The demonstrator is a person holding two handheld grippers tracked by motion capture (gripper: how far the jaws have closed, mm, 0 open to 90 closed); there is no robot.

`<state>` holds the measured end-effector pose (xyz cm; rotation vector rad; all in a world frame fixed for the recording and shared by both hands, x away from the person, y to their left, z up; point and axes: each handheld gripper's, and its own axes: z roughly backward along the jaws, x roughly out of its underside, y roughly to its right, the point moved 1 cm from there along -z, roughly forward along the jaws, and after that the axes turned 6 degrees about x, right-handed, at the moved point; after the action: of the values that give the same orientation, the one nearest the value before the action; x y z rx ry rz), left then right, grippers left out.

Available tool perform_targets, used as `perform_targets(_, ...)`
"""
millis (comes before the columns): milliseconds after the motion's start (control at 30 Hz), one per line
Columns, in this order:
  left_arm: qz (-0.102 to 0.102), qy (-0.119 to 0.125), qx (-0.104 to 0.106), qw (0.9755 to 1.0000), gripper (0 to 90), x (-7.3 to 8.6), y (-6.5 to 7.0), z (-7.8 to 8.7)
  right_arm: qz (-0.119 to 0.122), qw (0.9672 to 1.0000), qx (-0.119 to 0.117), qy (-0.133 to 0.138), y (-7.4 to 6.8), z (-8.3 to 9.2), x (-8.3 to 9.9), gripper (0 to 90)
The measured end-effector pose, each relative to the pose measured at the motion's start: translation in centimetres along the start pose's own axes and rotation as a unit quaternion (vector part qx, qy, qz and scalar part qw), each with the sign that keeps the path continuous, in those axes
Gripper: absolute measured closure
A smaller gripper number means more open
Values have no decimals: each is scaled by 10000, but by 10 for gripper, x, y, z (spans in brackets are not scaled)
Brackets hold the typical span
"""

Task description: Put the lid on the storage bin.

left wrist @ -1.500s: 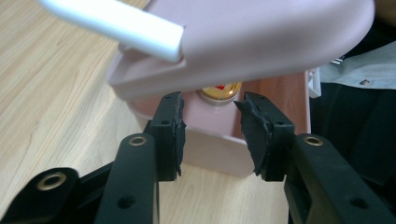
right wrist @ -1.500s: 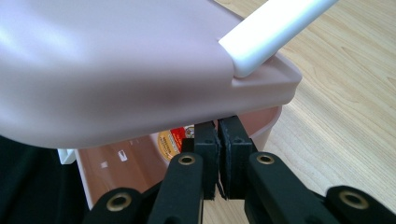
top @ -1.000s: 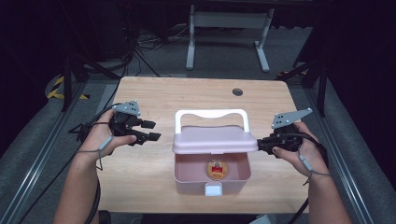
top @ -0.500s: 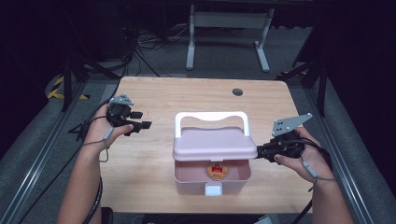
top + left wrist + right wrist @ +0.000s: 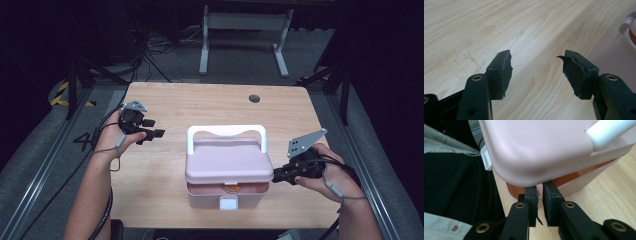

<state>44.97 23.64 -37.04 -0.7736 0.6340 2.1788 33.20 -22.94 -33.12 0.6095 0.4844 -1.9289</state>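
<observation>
A pink box [image 5: 200, 196] with a white handle [image 5: 226, 131] stands at the table's middle front. Its lid [image 5: 229, 162] hangs slightly ajar, and something orange [image 5: 231, 189] shows in the gap. My right gripper [image 5: 276, 176] is at the lid's right front corner. In the right gripper view its jaws [image 5: 540, 188] have just eased apart a little, with a sliver of the pink lid rim [image 5: 536, 150] still pinched between them. My left gripper [image 5: 152, 135] hovers left of the box; its jaws [image 5: 535, 62] have just been opening and hold nothing over bare wood.
A white latch [image 5: 229, 203] sits on the box's front wall. The wooden table [image 5: 200, 102] has a round cable hole [image 5: 254, 98] at the back right. Dark floor, cables and a metal stand [image 5: 245, 22] lie beyond the far edge.
The lid has come down from well open to nearly closed, the right gripper sinking with it. The left gripper has drawn away from the box to the left with wider jaws.
</observation>
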Motion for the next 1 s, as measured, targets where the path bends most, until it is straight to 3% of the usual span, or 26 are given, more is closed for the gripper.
perform_targets(367,47,-93,57,9999,401,2,-3,-5,155,9991,-112,-372,-4,-10,0,825)
perform_targets(1000,61,-183,135,9997,399,1,-4,-12,159,9978,-176,-623,-7,-13,4,822)
